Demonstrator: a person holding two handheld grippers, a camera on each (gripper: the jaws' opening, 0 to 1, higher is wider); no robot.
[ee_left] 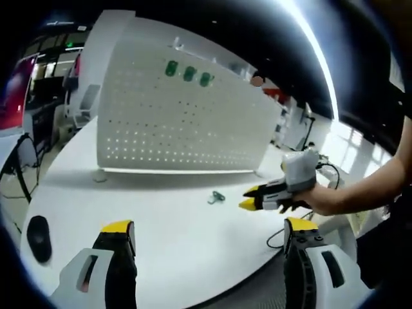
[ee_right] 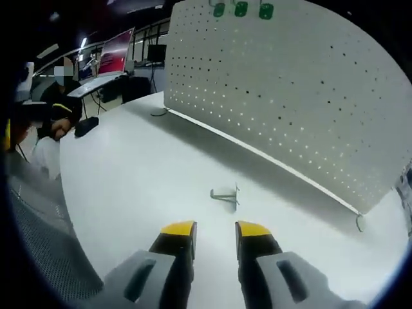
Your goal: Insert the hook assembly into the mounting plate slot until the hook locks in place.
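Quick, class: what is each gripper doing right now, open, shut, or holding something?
Left gripper: open, jaws wide apart, holding nothing.
Right gripper: open, a narrow gap between its jaws, empty, short of the hook.

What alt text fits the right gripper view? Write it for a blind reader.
A small grey metal hook lies on the white table, just ahead of the right gripper, whose yellow-tipped jaws stand slightly apart and empty. Behind it a white perforated pegboard stands upright, three green round pegs along its top.
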